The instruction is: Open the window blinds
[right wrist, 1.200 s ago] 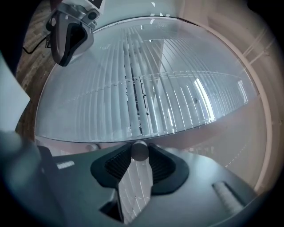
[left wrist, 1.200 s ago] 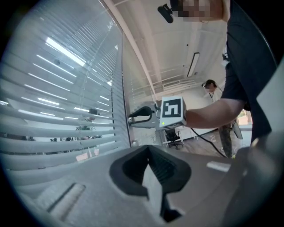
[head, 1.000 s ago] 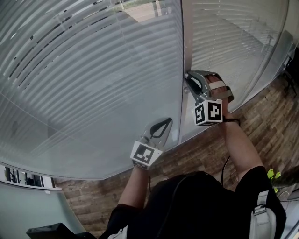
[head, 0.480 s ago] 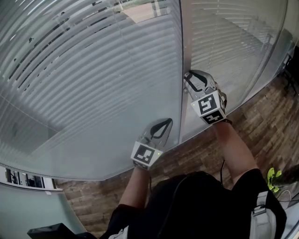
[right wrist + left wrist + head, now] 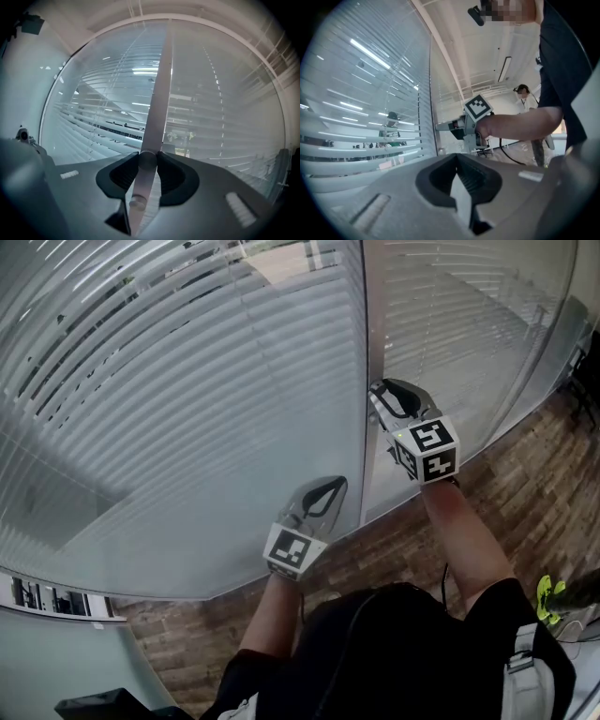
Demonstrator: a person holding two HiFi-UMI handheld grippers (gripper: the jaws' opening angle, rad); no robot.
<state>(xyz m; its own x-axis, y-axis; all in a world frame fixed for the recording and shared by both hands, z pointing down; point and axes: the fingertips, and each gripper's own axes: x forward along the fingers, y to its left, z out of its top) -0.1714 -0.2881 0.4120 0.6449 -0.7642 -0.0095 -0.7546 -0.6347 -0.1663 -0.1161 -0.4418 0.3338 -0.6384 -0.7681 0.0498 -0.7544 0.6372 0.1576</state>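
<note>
Right gripper [image 5: 148, 157] pinches the blind's tilt knob [image 5: 146, 162]: small, rigid, probably slippery; grip its rim. Left gripper [image 5: 458, 165] is pressed together, empty.

1. My left gripper [image 5: 461, 180] fills the bottom of the view, its dark pads closed together with nothing between them.
2. On the left hang the window blinds [image 5: 356, 75], slats level with gaps of light between them.
3. An upright frame post [image 5: 432, 93] borders the blinds.
4. My right gripper [image 5: 439, 126] points level at that post; I can't tell from here what it grips.
5. Its marker cube [image 5: 478, 107] sits above my right hand [image 5: 487, 132].
6. A person in white [image 5: 524, 96] stands far behind.
</note>
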